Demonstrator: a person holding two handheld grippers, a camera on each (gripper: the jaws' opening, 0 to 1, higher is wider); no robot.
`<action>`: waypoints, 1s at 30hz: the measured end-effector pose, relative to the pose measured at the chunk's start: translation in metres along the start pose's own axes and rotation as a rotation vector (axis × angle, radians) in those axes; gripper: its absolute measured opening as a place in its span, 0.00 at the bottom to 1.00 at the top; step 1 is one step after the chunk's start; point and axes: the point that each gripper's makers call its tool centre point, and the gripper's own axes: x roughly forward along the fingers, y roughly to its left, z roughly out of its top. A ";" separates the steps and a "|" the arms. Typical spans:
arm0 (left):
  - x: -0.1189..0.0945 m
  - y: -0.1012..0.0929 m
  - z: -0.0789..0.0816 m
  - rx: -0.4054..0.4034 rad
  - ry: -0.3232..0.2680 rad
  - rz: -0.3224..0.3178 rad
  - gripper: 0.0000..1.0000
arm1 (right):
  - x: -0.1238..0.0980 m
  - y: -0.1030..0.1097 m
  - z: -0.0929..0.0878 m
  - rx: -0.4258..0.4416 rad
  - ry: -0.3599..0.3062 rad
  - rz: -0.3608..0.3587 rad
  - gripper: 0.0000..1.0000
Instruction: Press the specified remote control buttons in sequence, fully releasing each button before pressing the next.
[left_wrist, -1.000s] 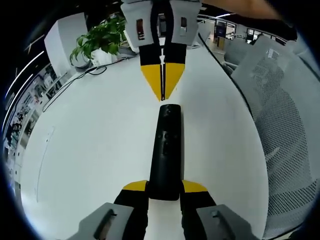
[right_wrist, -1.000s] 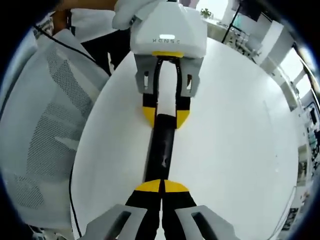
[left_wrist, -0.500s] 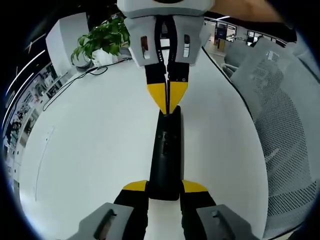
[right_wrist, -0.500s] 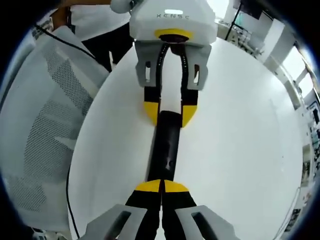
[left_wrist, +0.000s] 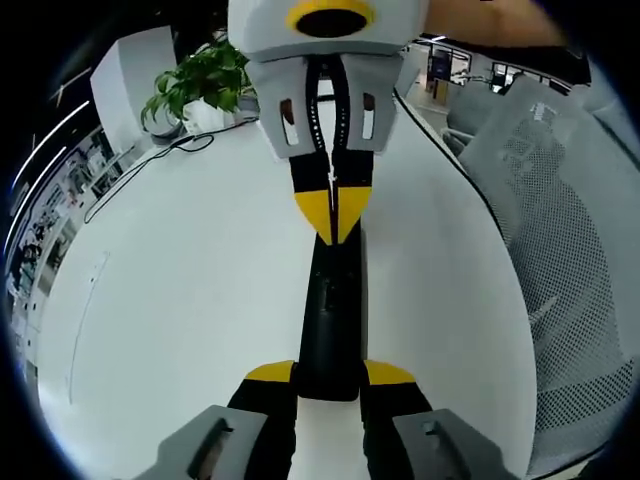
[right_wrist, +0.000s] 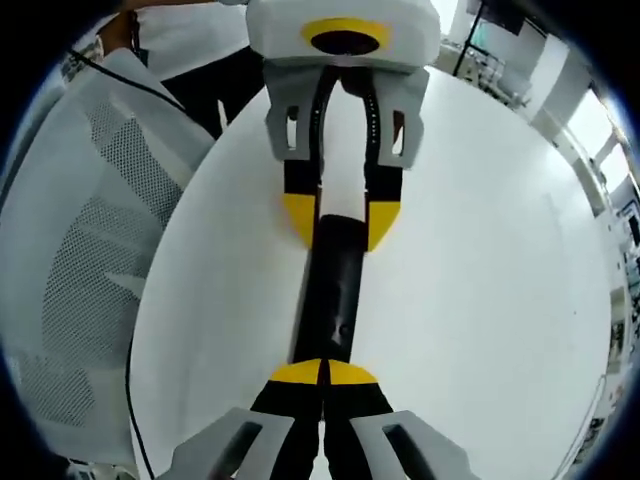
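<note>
The left hand-held gripper (left_wrist: 329, 378) is pinching the near end of the black remote control (left_wrist: 332, 320), its 2 yellow-tipped jaws lying against the remote's sides. This grip is steadying the remote so that it cannot slide under a press. The remote is lying lengthwise on the white desk (left_wrist: 180, 300), near the edge beside the mesh chair (left_wrist: 560, 250).

The right hand-held gripper (left_wrist: 331, 215) is pressed together into 1 point, and that point is resting on the remote's far end, probably pressing a button.

The left gripper view is showing the potted plant (left_wrist: 200, 80) and a cable (left_wrist: 150, 165) at the desk's far edge. The right gripper view is showing the left hand-held gripper's (right_wrist: 340, 225) spread jaws straddling the remote (right_wrist: 330, 295).
</note>
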 end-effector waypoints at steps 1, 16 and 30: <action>0.000 0.000 0.000 0.000 0.000 0.000 0.23 | 0.001 0.000 0.000 -0.002 0.002 0.000 0.00; -0.002 0.001 -0.001 -0.006 -0.012 -0.003 0.23 | 0.004 0.000 0.001 0.005 0.034 0.022 0.00; -0.002 0.001 -0.001 -0.003 -0.011 -0.001 0.23 | -0.001 0.000 -0.001 0.058 -0.037 0.009 0.00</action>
